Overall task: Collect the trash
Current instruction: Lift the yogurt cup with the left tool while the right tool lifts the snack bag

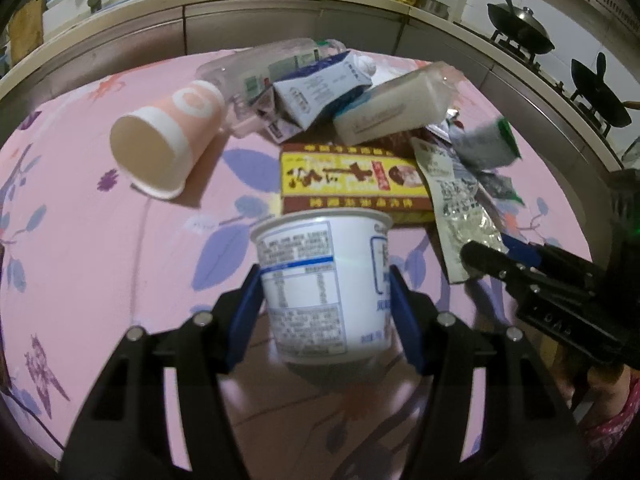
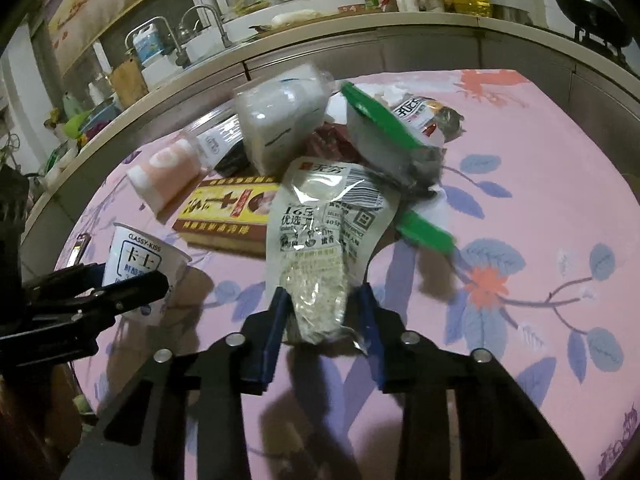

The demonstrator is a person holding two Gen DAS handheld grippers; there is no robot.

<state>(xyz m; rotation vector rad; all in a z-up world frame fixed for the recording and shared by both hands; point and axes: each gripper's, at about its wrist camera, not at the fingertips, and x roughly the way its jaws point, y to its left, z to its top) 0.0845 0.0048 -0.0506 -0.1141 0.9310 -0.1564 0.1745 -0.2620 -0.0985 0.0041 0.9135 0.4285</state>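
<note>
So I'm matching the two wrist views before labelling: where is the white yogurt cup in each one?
Left wrist: the white yogurt cup sits bottom centre, clamped between the left gripper pads.
Right wrist: the cup is at the left edge, partly behind that gripper.
Shared landmark: the yellow-and-brown box, just beyond the cup in both.

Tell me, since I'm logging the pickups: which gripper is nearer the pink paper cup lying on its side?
Left. The left gripper, shut on the yogurt cup, sits just in front of the pink paper cup. The right gripper grips the clear rice packet farther to the right.
</note>
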